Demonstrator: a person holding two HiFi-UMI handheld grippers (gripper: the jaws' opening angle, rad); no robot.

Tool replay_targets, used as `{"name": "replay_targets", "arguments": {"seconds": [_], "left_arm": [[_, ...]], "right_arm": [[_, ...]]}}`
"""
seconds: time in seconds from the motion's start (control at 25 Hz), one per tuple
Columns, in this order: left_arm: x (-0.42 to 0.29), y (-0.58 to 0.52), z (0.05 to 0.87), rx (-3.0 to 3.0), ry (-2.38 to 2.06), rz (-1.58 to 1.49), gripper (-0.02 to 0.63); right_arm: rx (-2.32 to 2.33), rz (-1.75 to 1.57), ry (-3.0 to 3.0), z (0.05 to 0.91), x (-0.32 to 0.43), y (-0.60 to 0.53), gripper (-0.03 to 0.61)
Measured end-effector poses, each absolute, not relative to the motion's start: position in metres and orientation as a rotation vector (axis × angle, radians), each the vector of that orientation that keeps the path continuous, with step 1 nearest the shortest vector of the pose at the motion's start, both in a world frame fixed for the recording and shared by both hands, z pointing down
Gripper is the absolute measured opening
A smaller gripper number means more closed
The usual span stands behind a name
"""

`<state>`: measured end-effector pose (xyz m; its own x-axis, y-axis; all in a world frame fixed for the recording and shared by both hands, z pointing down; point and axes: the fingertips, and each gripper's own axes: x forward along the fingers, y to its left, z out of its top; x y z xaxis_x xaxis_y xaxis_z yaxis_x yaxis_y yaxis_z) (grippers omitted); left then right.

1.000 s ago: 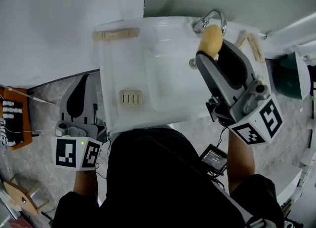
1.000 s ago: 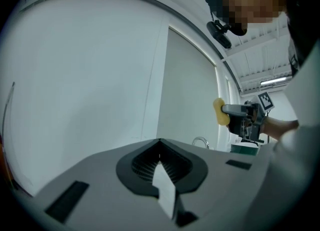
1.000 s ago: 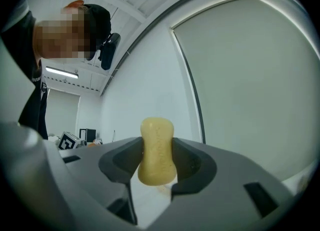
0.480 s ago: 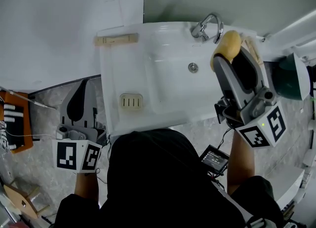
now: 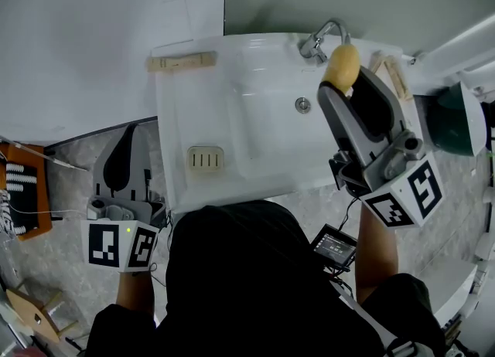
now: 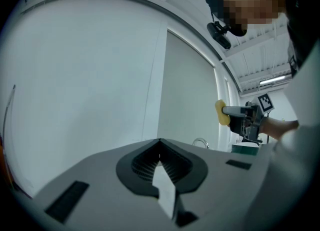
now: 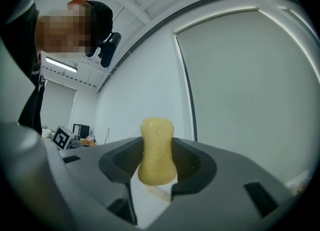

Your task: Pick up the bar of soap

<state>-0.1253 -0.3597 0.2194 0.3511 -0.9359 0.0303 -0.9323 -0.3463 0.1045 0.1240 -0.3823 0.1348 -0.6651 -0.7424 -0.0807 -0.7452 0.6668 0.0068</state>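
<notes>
The yellow bar of soap (image 5: 343, 66) is clamped between the jaws of my right gripper (image 5: 345, 77), which holds it up over the white sink (image 5: 193, 116) next to the chrome tap (image 5: 322, 39). In the right gripper view the soap (image 7: 156, 151) stands upright in my right gripper (image 7: 156, 167), against a pale wall. My left gripper (image 5: 126, 153) hangs low at the left of the sink, jaws together with nothing in them. The left gripper view shows its shut jaws (image 6: 159, 162) and, far off, the soap (image 6: 221, 112) in the other gripper.
A cream soap dish (image 5: 205, 155) sits on the sink's left deck, a wooden brush (image 5: 182, 61) at its back left. A second wooden piece (image 5: 396, 72) lies at the back right. A dark green bin (image 5: 452, 120) stands right of the sink. An orange rack (image 5: 22, 193) is at far left.
My right gripper swung with the soap from near the tap out to the right and back toward the tap. The left gripper stayed put.
</notes>
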Motion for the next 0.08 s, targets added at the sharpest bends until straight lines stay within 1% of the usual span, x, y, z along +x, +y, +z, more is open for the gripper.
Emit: {"name": "replay_targets", "arguments": {"seconds": [0.08], "left_arm": [[-0.1259,-0.3601,0.2193,2.497,-1.732,-0.052,0.006]], "right_arm": [[-1.244,0.062,2.811,0.1363,0.1212,-0.3823,0.189]]}}
